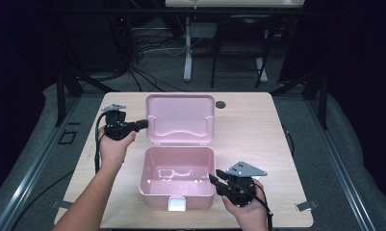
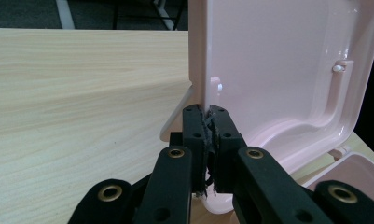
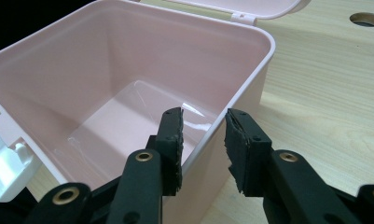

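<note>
The pink box (image 1: 177, 178) sits mid-bench, lid (image 1: 181, 118) upright behind it. Left tool (image 2: 206, 122) pinches the lid's side edge; right tool (image 3: 203, 135) straddles the box's wall, spread. Likely light, stiff, slick plastic: grip rims.

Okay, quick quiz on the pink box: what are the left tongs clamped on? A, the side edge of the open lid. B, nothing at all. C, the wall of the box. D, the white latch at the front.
A: the left tongs are shut on the side edge of the open lid; it is the right tongs that straddle the box wall, unclamped.
</note>
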A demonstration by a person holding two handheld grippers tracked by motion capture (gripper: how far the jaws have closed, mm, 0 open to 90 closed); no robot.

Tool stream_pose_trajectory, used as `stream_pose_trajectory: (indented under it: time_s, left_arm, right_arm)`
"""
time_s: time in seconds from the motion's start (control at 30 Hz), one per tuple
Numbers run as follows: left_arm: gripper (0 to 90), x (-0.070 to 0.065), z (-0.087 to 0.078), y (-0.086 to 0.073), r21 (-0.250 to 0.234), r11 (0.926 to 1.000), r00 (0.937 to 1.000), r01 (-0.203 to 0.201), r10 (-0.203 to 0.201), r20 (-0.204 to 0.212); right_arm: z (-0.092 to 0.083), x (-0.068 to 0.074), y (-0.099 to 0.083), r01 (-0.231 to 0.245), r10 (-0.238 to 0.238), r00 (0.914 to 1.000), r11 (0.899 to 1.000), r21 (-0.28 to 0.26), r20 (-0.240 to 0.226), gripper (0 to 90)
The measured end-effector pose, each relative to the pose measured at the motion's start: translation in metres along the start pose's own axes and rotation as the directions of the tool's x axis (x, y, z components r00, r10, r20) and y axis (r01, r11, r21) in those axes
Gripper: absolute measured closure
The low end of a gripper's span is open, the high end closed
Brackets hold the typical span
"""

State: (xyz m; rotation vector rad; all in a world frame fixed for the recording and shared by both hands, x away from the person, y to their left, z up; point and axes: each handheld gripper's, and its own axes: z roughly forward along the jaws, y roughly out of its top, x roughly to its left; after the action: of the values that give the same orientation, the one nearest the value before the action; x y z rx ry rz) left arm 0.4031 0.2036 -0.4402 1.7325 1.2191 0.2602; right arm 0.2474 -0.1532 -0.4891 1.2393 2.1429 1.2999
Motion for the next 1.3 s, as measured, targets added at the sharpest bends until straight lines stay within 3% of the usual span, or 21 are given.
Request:
stream_pose_trajectory:
  time_s: [1.3]
  left_arm:
    - [86.9,0.015,0.01,0.005,0.067,0.9939,0.9948,0.087,-0.09,0.047]
  right_arm:
    - [-0.001,-0.001,0.0,-0.003,0.003,1.0,1.0,0.003,-0.008,67.5]
